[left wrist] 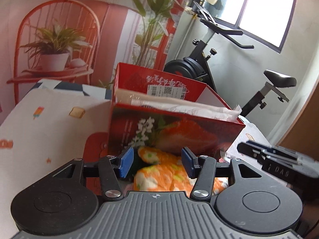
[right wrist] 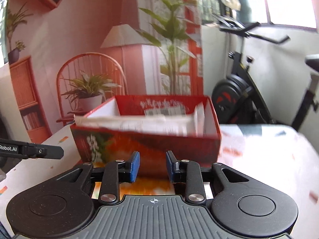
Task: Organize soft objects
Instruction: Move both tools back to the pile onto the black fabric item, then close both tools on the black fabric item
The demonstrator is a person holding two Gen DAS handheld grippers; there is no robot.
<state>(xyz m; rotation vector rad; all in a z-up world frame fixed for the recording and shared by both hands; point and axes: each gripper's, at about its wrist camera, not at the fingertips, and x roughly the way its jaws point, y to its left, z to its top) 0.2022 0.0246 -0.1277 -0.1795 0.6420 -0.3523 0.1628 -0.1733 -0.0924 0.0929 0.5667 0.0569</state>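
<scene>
In the left wrist view, the left gripper (left wrist: 156, 164) is seen low in the centre with its jaws held wide and nothing pressed between the blue pads (left wrist: 126, 164); an orange, white and green soft cloth (left wrist: 159, 172) lies just below and behind them, at the foot of the red box (left wrist: 179, 131). White packets (left wrist: 179, 104) are stacked inside that box. In the right wrist view, the right gripper (right wrist: 153, 166) is shown with its jaws set narrow and empty, above the same cloth (right wrist: 145, 187), in front of the box (right wrist: 151, 143) on the patterned table (right wrist: 269, 155).
</scene>
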